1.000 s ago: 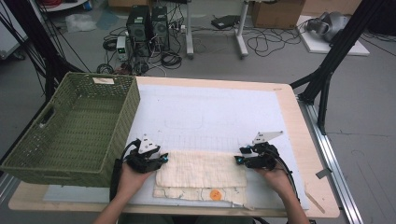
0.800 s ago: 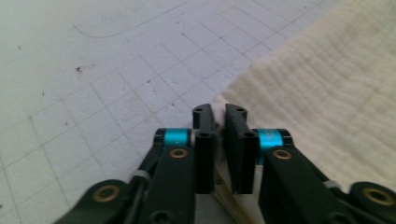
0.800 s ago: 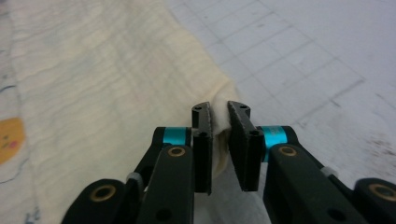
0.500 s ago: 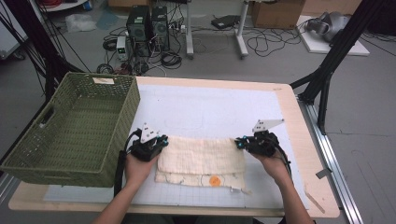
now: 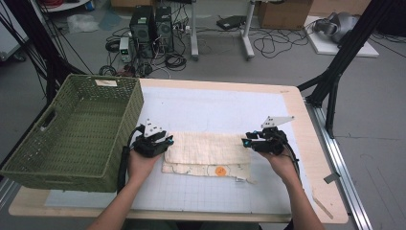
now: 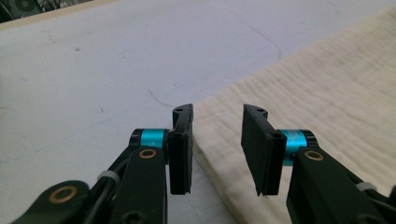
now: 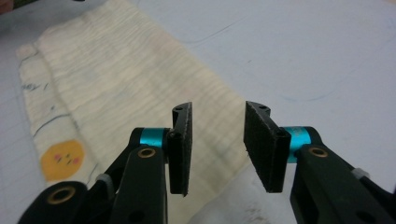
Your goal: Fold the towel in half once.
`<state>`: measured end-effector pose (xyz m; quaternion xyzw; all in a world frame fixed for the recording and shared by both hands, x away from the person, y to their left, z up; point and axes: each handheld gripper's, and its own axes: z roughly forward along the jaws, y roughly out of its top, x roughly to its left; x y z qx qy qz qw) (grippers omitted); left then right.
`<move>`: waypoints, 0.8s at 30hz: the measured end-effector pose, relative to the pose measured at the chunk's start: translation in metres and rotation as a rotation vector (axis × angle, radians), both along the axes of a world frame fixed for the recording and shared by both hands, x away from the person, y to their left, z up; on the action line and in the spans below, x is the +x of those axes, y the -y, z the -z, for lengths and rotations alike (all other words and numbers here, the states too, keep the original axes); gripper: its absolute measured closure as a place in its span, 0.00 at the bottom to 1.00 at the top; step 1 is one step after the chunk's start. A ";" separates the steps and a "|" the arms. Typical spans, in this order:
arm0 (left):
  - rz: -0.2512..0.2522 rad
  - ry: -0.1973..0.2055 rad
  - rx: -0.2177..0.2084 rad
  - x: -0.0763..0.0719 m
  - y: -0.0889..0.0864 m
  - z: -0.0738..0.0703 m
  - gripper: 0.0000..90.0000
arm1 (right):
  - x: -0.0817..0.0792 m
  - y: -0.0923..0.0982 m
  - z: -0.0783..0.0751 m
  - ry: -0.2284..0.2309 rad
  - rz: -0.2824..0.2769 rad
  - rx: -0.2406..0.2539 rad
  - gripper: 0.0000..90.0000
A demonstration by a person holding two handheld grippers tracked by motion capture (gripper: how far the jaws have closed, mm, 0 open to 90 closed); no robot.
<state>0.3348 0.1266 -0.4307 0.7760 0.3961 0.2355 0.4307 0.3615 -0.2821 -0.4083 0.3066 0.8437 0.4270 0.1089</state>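
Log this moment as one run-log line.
cloth: folded, flat on table | left gripper: open, jaws just reopened, at cloth's corner | right gripper: open, jaws just reopened, nothing held
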 end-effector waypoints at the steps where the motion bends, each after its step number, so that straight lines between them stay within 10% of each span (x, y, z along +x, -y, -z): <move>1: 0.016 -0.021 0.007 -0.003 0.000 0.001 0.70 | -0.006 -0.002 0.002 -0.001 -0.020 -0.001 0.68; 12: 0.136 -0.045 0.021 -0.030 -0.008 0.012 0.75 | -0.028 -0.001 0.028 -0.051 -0.048 -0.054 0.70; 24: 0.196 -0.075 0.065 -0.028 0.003 0.019 0.98 | -0.031 -0.010 0.034 -0.066 -0.111 -0.071 0.97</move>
